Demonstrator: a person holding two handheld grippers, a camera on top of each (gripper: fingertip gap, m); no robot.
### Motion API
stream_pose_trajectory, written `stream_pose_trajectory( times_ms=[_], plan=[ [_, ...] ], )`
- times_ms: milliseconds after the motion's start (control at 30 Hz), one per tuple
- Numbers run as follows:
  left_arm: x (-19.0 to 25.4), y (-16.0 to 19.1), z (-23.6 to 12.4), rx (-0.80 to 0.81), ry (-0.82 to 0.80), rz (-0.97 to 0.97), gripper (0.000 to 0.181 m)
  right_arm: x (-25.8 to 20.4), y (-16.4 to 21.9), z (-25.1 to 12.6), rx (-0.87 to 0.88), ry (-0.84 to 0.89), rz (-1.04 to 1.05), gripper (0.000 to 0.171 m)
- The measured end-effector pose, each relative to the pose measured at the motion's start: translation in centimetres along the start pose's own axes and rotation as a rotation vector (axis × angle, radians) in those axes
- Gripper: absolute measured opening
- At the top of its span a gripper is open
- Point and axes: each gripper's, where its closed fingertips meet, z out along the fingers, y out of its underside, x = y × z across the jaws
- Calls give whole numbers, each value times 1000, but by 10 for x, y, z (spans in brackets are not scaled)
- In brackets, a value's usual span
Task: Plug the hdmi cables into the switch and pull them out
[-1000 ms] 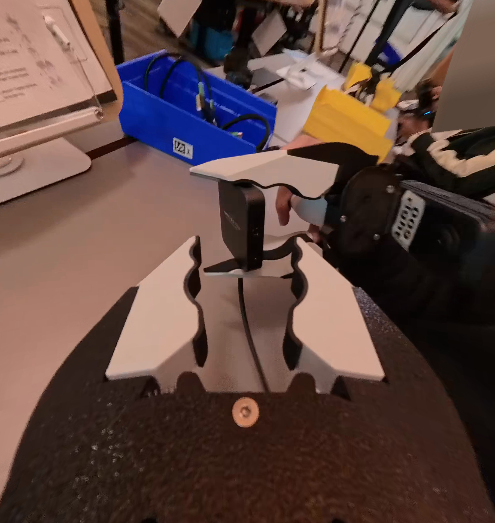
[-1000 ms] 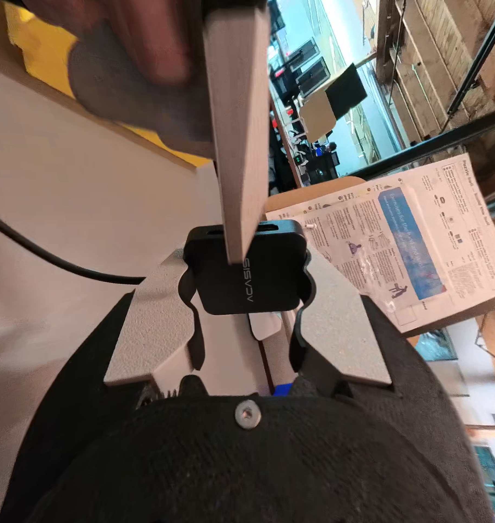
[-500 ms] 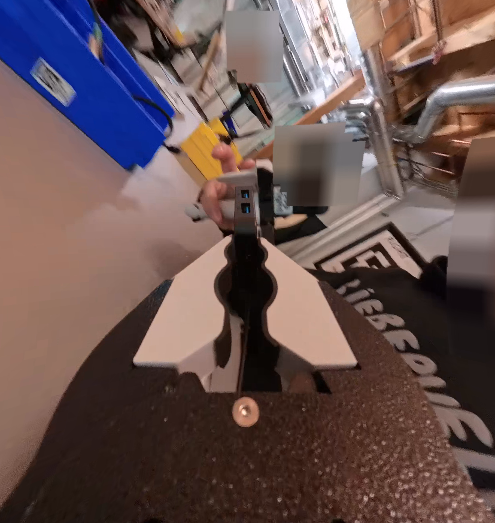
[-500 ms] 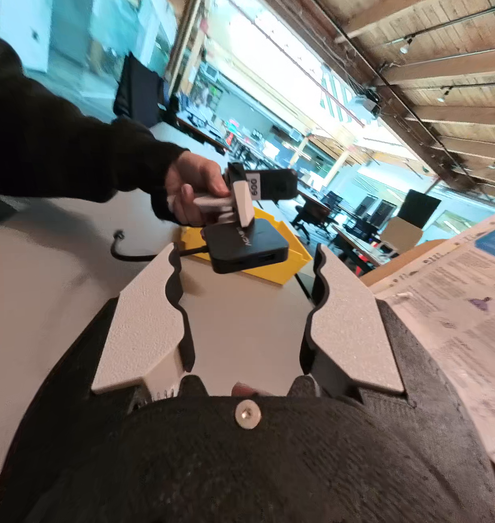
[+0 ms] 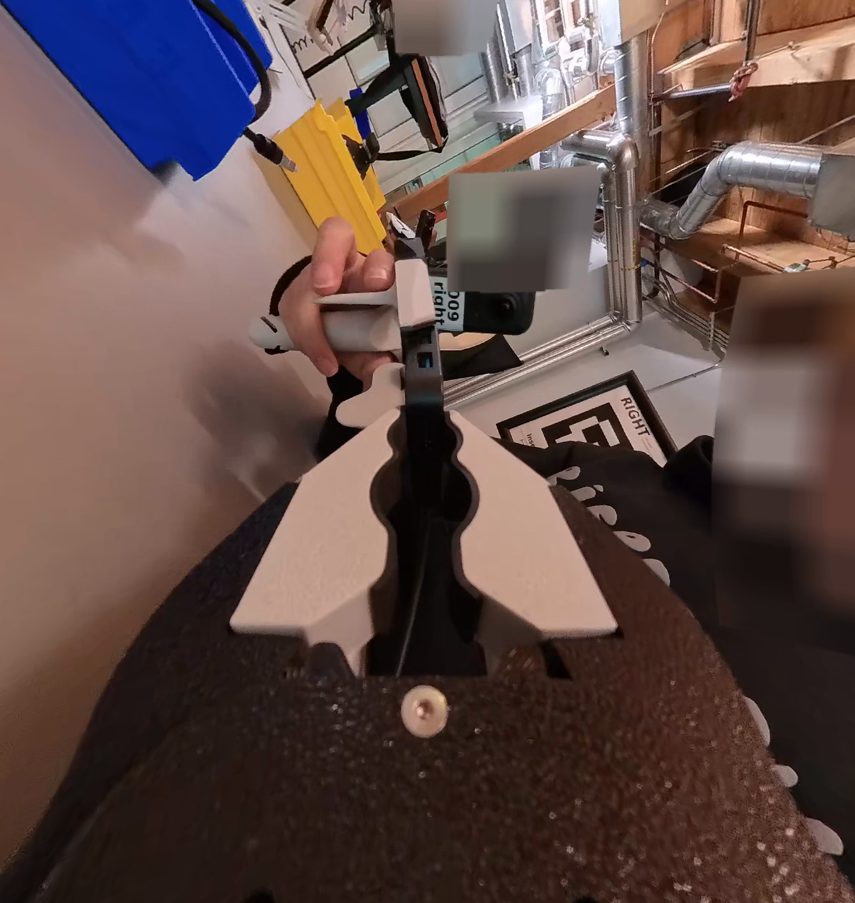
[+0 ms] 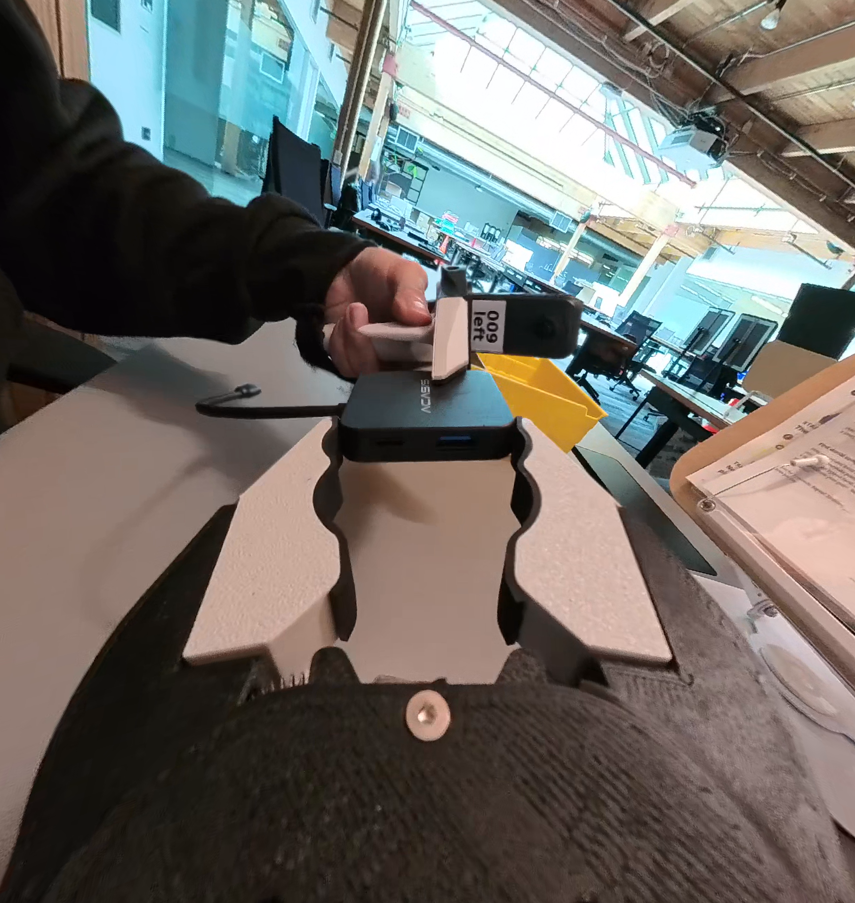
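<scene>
The black switch (image 6: 423, 415) is a flat square box, held level above the table, with two ports facing me and its thin black cable (image 6: 269, 413) trailing left. My right gripper (image 6: 426, 440) has its fingertips against the switch's two sides. My left gripper (image 5: 423, 430) is shut on the switch (image 5: 421, 391), seen edge-on. In the right wrist view its fingers (image 6: 447, 342) pinch the switch from above and below. A black cable with a plug (image 5: 269, 146) hangs out of the blue bin (image 5: 146, 73).
A yellow bin (image 6: 537, 396) stands behind the switch and also shows in the left wrist view (image 5: 332, 181). A clear stand holding a printed sheet (image 6: 782, 513) is at the right. The grey table (image 6: 97, 488) stretches left. A framed marker sheet (image 5: 586, 430) lies beyond.
My left gripper closed on the switch and tilted over. My right gripper let go, opened and pulled back, then came in again and narrowed around the switch's sides.
</scene>
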Motion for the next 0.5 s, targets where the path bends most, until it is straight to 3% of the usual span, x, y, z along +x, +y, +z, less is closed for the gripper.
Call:
stream_pose_trajectory(
  times_ms=[100, 267, 333, 400, 500],
  plan=[
    [-8, 0, 3, -6, -29, -16, 10, 0, 7, 0, -23, 28, -57, 70],
    [-23, -8, 1, 49, -130, 4, 11, 7, 27, 2, -129, 65, 17, 71],
    [-22, -18, -3, 96, -170, 73, 14, 11, 23, 3, -82, 82, 95, 71],
    [-3, -36, -15, 178, -180, 166, 32, 18, 16, -6, 0, 98, 170, 71],
    [28, -68, -69, 307, -359, 414, 31, 30, 7, -29, 160, 138, 303, 71]
  ],
)
